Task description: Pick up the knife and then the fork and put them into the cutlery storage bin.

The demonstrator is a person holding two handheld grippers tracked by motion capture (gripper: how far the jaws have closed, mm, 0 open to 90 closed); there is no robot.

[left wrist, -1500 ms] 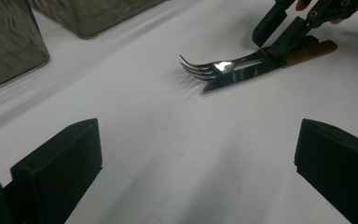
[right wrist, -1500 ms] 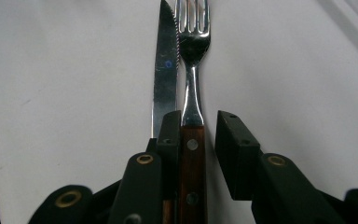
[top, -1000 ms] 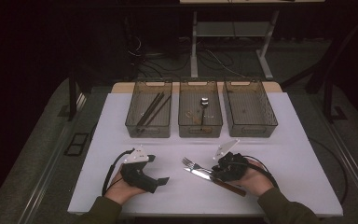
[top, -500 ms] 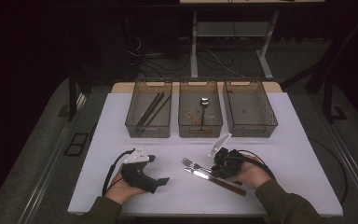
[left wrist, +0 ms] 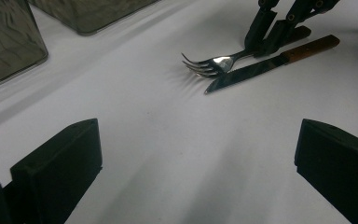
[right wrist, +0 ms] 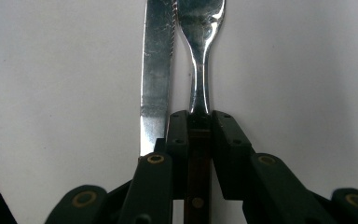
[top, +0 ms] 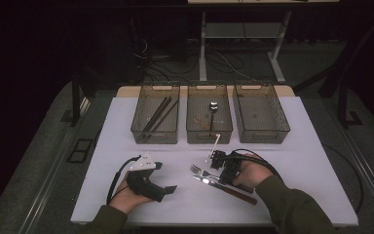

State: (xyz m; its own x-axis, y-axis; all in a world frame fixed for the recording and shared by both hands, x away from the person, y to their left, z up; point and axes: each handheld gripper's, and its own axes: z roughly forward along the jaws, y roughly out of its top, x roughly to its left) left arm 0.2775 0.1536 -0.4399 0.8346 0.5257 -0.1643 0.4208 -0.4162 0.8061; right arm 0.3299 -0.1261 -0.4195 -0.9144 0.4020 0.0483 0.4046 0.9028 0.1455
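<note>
Your right tool is clamped on the fork at the top of its wooden handle, just where the metal neck begins. Its jaws have just been closing, and the handle sits squarely between them. From this tool the fork runs straight ahead, tines away from you, lying on the white table. The left gripper view shows the tines lifted a little off the surface.

A knife lies just left of the clamped jaws, blade parallel to the fork and almost touching it. Its wooden handle runs back beside your tool, and the left jaw looks pressed against the blade's edge.

Your left tool rests on the table, well apart from the cutlery, its jaws apart with nothing between them.

Beyond the right tool stand three clear bins in a row. The left bin holds dark sticks, the middle bin holds a spoon, and the right bin looks empty.

The step in hand looks like picking the fork up to sort it. To do it well, keep the clamp firm, since the grip sits near one end and the heavy metal head may droop or swing. Lift straight up first so the left jaw comes clear of the knife without dragging it. Keep the fork level as you carry it forward over a bin rim.
</note>
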